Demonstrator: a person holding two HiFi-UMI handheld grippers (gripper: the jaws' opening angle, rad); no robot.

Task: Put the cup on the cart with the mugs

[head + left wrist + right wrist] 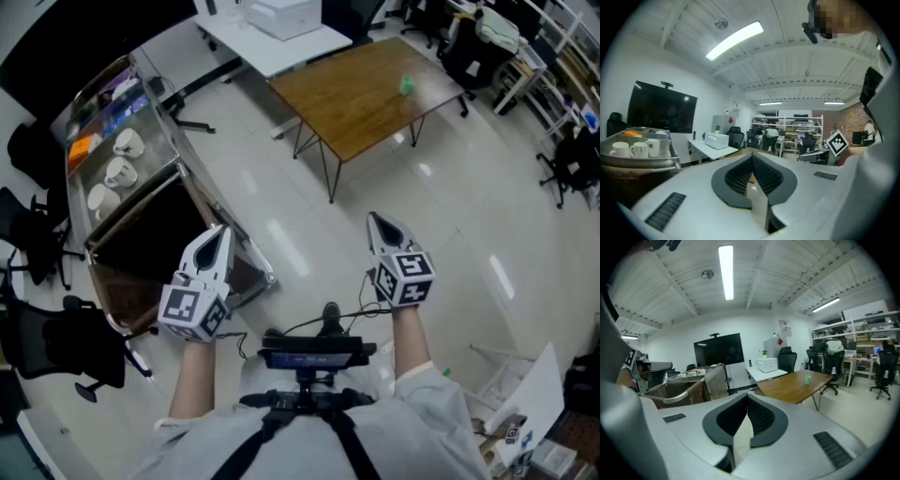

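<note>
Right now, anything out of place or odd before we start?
Only the green cup: it stands upright and alone on the wooden table, far from the white mugs lined up on the cart. Nothing looks spilled, tipped or damaged.

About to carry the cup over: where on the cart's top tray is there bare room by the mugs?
The top tray looks bare in the strip between the three white mugs and the rim nearer the wooden table. Its far end is crowded: an orange item and other coloured things. The green cup stands alone on the table.
</note>
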